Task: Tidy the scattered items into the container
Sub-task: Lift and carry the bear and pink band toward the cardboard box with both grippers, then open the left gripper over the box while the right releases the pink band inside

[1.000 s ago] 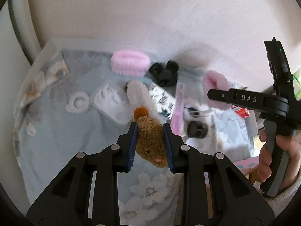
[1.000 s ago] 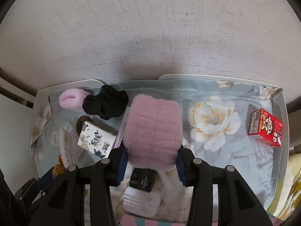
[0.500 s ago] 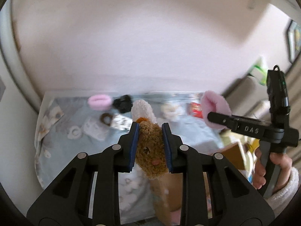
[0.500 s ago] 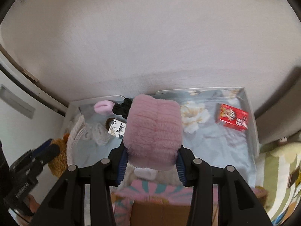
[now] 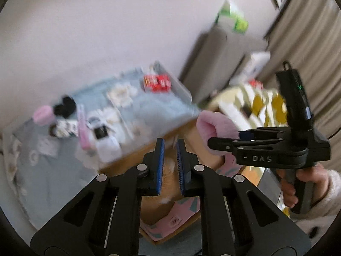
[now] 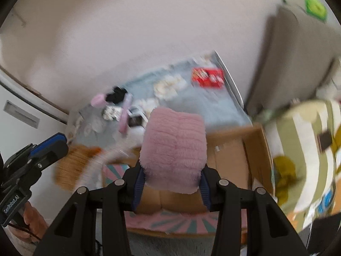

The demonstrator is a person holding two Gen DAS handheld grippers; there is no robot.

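Note:
My left gripper [image 5: 170, 141] hangs over the open cardboard box [image 5: 136, 155], its jaws closing to a narrow slit with nothing between them. A blurred brown plush toy [image 6: 74, 166] shows just past the left gripper [image 6: 49, 149], beside the box [image 6: 230, 153]; whether they touch I cannot tell. My right gripper [image 6: 172, 170] is shut on a pink fluffy cuff [image 6: 174, 145] above the box. The left wrist view shows that right gripper [image 5: 223, 140] and its pink cuff [image 5: 213, 125] from the side.
The table's floral blue cloth [image 5: 53, 181] carries a red carton [image 5: 157, 83], black scrunchie [image 5: 65, 107], pink scrunchie [image 5: 42, 115], pink strip [image 5: 82, 125] and white pieces. A striped cushion [image 6: 309, 149] lies right of the box. A hand [image 5: 298, 183] holds the right gripper.
Both grippers swung from over the table to above the cardboard box. The brown toy left the left jaws, which closed. The right gripper kept the pink cuff.

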